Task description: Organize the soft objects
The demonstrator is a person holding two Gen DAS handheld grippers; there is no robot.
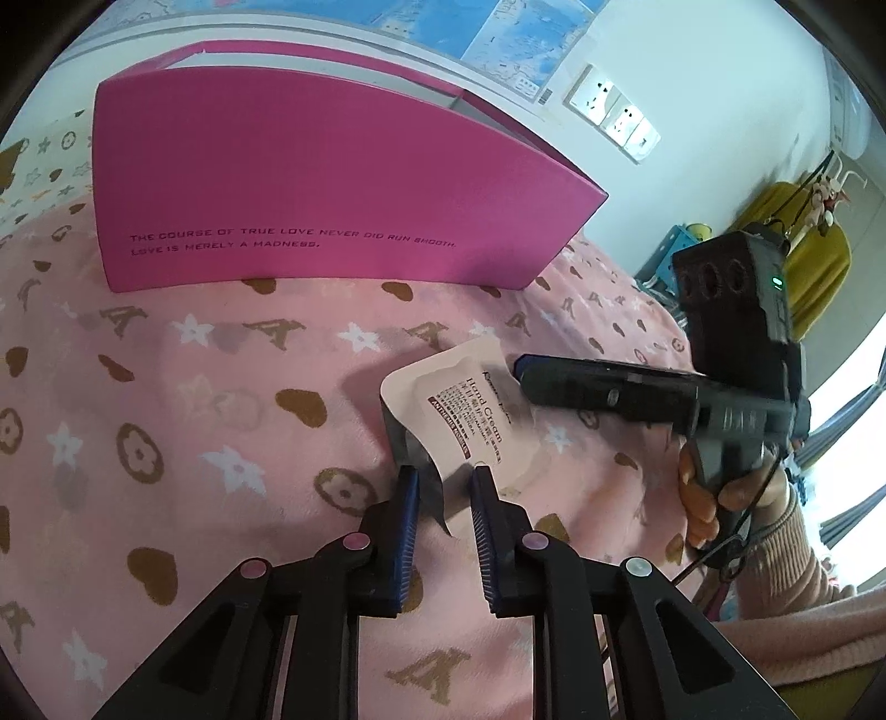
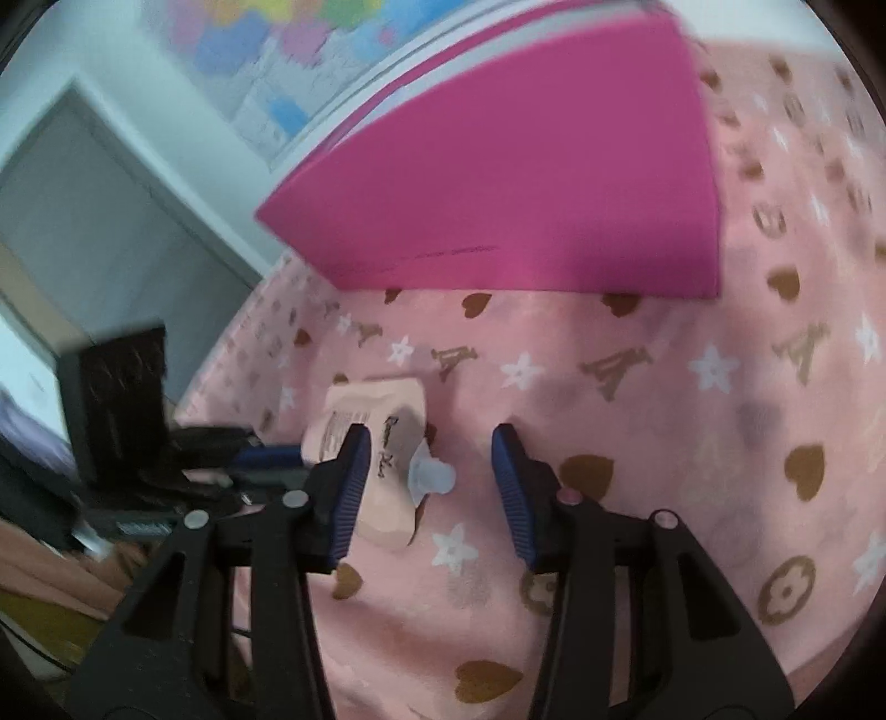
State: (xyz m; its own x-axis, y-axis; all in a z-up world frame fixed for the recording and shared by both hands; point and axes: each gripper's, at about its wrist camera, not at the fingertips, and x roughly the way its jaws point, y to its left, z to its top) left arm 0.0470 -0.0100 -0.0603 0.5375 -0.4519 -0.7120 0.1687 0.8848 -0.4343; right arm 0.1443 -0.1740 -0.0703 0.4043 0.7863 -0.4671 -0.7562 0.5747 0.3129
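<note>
A pale pink hand cream pouch with a clear cap lies between both grippers on the pink patterned blanket. My left gripper has its fingers on either side of the pouch's lower edge, a small gap still showing. In the right wrist view the pouch sits by the left finger of my right gripper, which is open wide. The right gripper also shows in the left wrist view, its tip at the pouch's right edge. A magenta box stands behind, and it shows in the right wrist view too.
The blanket covers a bed. A wall with a map and sockets lies behind the box. A yellow chair stands at the far right. A person's hand in a pink sleeve holds the right gripper.
</note>
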